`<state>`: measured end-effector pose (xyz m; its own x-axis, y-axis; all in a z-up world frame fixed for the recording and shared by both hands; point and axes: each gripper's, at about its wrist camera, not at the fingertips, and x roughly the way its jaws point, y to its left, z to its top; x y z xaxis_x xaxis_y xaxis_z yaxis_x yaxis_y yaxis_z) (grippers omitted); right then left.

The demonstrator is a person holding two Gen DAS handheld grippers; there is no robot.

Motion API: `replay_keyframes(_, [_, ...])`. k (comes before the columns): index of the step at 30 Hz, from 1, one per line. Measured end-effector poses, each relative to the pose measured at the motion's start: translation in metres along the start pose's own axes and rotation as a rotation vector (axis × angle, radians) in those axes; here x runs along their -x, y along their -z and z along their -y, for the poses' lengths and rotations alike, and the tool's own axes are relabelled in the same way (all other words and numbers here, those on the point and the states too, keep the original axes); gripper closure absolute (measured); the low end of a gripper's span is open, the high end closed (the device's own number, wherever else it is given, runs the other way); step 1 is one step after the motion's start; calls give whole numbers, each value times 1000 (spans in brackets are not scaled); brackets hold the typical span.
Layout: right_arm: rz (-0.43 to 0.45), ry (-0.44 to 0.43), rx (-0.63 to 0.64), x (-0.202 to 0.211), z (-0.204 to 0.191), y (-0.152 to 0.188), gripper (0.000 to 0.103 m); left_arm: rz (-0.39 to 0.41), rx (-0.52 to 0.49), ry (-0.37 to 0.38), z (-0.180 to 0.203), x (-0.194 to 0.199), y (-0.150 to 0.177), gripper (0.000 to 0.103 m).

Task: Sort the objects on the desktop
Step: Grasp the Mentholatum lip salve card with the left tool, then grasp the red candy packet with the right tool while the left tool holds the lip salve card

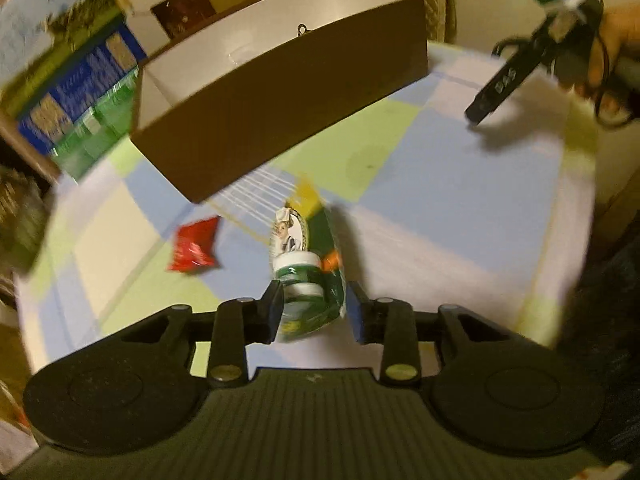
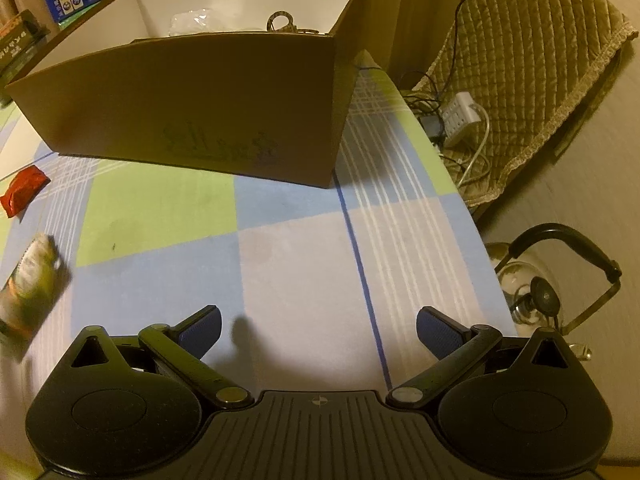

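We saw the left gripper (image 1: 314, 306) closed on a green sachet (image 1: 310, 280) above the checked tablecloth (image 1: 440, 208). A red packet (image 1: 195, 250) lay near the brown box (image 1: 280, 96). The right gripper (image 1: 504, 80) hung near the table's far right corner.

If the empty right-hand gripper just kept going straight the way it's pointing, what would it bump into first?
Most likely the checked tablecloth: the right gripper is open, tilted down at bare cloth, with nothing between its fingers. The cardboard box lies farther ahead, though depth is hard to judge.
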<state>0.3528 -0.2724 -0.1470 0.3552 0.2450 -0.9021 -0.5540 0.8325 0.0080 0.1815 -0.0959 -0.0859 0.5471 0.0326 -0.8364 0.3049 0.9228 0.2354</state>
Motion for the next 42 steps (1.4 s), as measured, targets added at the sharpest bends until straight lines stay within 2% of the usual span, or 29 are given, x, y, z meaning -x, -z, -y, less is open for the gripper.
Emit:
replay_keyframes(3, [-1,-6,9,-1,2,0,2,-14,83,37,-2,-4,3,73])
replay_keyframes(12, [3,-29,39,-3,4,-3,2,-51,170,24,3,-14,6,72])
replay_keyframes(14, [3,-32,41,-3,6,-3,2,-57,183,21,3,-18,5,69])
replay_keyframes(25, [-1,-37,40,-3,14,-3,2,-131,218,-5,6,-57,-6,69])
replay_keyframes(27, [-1,-37,39,-3,17,-2,2,-142,222,1,7,-63,-6,73])
replay_keyframes(36, [-1,-51,55,-5,15,-2,2,-133,233,-10,9,-62,-10,75])
replay_keyframes(42, [-5,-72,78,-11,5,-4,2,-134,285,-41,0,-45,3,75])
